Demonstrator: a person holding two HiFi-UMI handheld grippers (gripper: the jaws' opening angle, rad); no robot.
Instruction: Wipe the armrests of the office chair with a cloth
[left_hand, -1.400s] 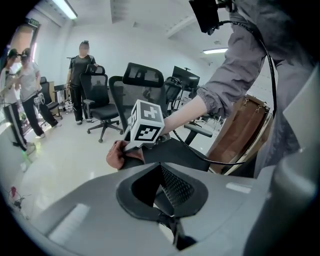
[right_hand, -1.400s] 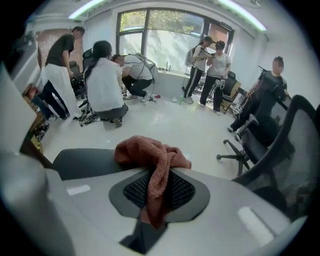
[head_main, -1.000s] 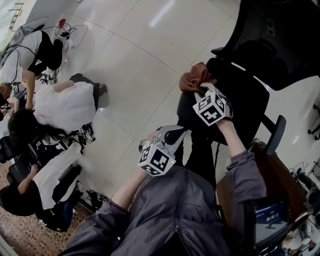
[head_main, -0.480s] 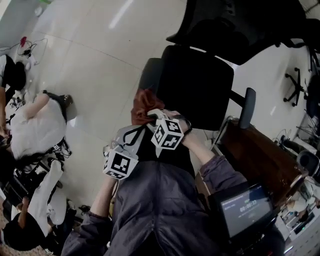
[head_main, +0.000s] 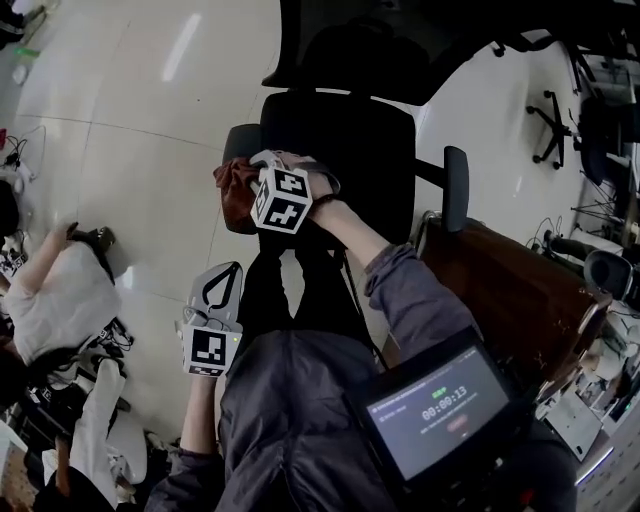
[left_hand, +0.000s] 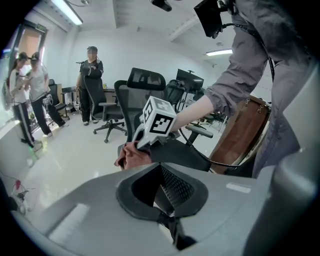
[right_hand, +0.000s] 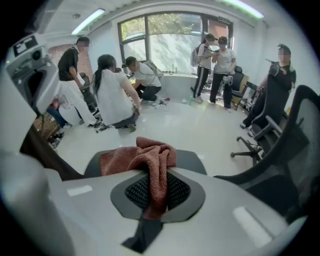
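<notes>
The black office chair (head_main: 340, 140) stands in front of me in the head view. A reddish-brown cloth (head_main: 234, 192) lies bunched on its left armrest (head_main: 240, 140). My right gripper (head_main: 247, 182) is shut on the cloth and presses it onto the pad. In the right gripper view the cloth (right_hand: 145, 155) hangs from between the jaws over the grey armrest (right_hand: 192, 161). My left gripper (head_main: 230, 268) hangs shut and empty, nearer me and off the chair. The left gripper view shows the cloth (left_hand: 131, 157) under the right gripper's cube (left_hand: 159, 118). The chair's right armrest (head_main: 456, 186) is bare.
A brown wooden cabinet (head_main: 500, 290) stands right of the chair. A screen (head_main: 440, 412) hangs at my chest. People crouch on the floor at left (head_main: 60, 300), and others stand by the windows (right_hand: 215, 65). More office chairs (right_hand: 280, 120) stand around.
The head view has swung so the chair now stands straight ahead. The right gripper with the cloth has slid along the left armrest. The left gripper now sits farther from the right one.
</notes>
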